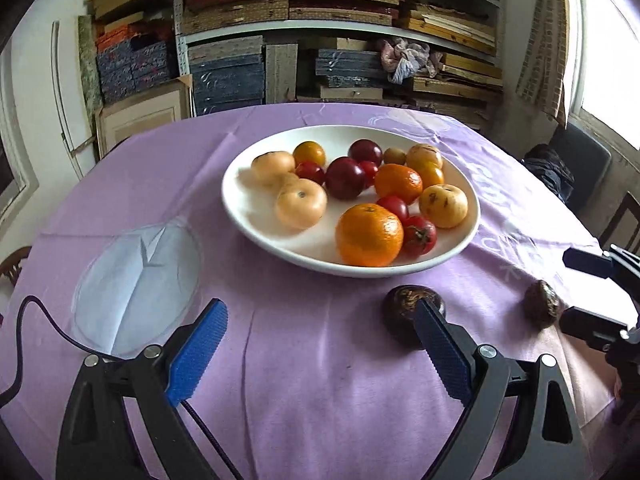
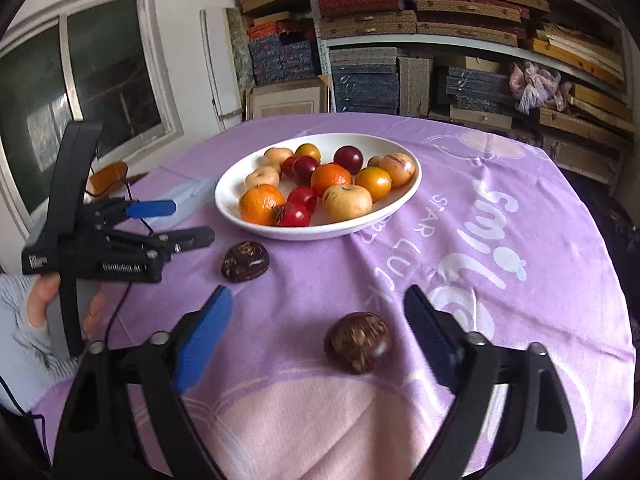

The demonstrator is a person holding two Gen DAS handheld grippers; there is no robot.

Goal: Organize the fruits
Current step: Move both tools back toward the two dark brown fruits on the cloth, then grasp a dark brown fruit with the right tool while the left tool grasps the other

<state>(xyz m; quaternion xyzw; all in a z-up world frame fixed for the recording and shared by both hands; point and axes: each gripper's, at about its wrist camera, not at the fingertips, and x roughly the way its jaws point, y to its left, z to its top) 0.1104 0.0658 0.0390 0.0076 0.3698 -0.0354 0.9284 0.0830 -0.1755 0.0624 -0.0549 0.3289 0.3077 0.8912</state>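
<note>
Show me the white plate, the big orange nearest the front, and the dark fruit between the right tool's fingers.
white plate (image 1: 256,224), left wrist view, bare inner surface.
big orange (image 1: 369,235), left wrist view, middle.
dark fruit (image 2: 358,342), right wrist view, middle.

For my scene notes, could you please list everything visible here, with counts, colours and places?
Shallow white ceramic bowl: one, centre of table, holding mixed fruit.
Mandarins: two, orange, in bowl.
Small tomatoes and plums: several, red to dark red, in bowl.
Pale yellow fruits: several, in bowl.
Dark brown wrinkled fruits: two, on cloth before bowl.
Lilac printed tablecloth: one, covering table.
Shelves of stacked boxes: behind.
Left gripper: open, empty.
Right gripper: open around nearer brown fruit, not touching.
</note>
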